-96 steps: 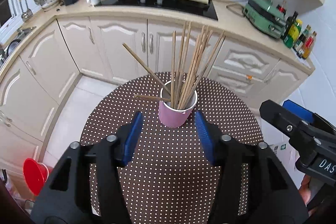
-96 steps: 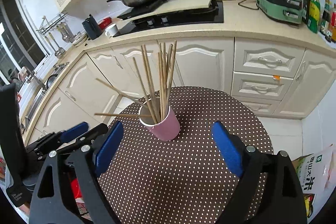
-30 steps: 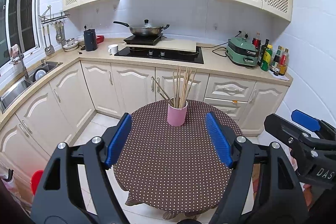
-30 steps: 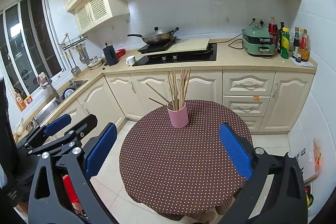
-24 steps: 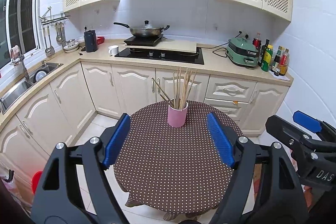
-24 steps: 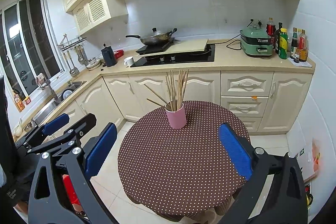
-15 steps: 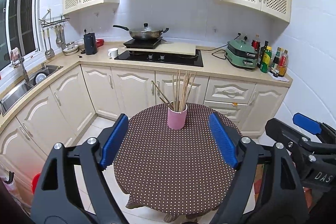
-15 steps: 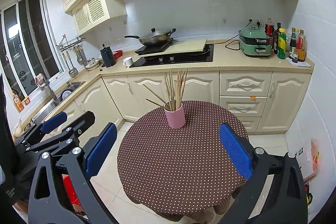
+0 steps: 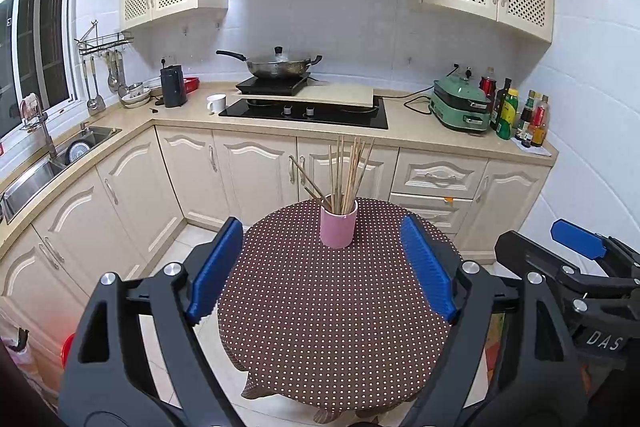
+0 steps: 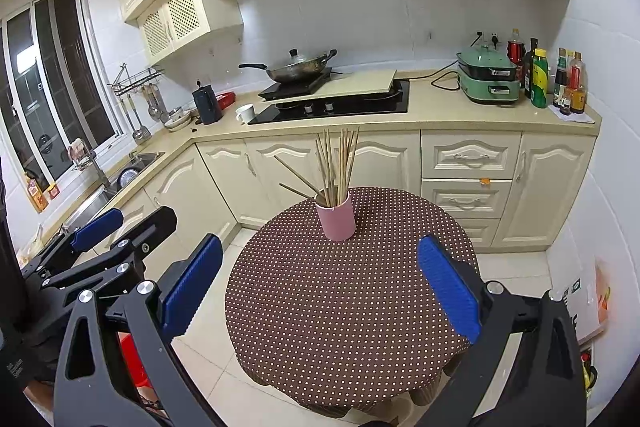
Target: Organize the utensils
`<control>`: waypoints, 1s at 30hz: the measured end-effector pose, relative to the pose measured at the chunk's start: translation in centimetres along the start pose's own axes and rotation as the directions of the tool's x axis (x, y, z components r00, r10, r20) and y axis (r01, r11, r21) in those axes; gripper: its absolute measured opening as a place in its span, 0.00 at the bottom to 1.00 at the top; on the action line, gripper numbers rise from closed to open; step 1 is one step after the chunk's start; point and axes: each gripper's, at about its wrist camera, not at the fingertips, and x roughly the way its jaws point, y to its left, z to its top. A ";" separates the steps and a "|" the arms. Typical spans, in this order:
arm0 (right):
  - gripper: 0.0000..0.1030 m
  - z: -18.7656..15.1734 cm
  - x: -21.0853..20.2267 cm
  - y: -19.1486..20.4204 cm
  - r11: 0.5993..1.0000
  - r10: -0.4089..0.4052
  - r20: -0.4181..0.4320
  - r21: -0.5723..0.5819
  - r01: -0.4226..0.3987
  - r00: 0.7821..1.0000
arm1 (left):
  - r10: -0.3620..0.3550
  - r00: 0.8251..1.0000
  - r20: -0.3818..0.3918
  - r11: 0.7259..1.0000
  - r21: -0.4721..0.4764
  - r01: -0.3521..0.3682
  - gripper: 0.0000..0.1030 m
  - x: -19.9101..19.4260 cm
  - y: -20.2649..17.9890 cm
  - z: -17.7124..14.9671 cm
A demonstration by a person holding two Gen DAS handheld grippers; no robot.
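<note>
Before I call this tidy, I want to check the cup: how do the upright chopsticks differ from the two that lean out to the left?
The upright chopsticks stand bunched and nearly vertical in the pink cup, fanning slightly; the leaning chopsticks splay sharply left, apart from the bunch. The upright ones' tips reach higher; the leaning ones' tips sit lower and beyond the cup's rim. Both are wooden-looking sticks with their lower ends inside the cup.
</note>
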 end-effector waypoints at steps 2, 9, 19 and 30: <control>0.92 0.1 0.1 -0.1 1.000 -0.001 -0.004 0.002 0.001 1.000 | 0.001 1.000 0.001 1.000 0.001 -0.001 0.78 0.0 -0.1 0.0; 0.92 0.0 0.2 -0.2 1.000 0.000 -0.011 0.008 0.000 1.000 | -0.003 1.000 -0.008 1.000 0.004 0.003 0.78 0.1 0.2 0.1; 0.92 -0.3 0.3 -0.4 1.000 -0.001 -0.013 0.008 0.001 1.000 | -0.014 1.000 -0.014 1.000 -0.002 0.013 0.78 0.2 0.7 0.0; 0.92 -0.4 0.4 -0.5 1.000 0.007 -0.012 0.002 -0.007 1.000 | -0.004 1.000 -0.019 1.000 -0.006 0.004 0.80 0.3 0.7 -0.1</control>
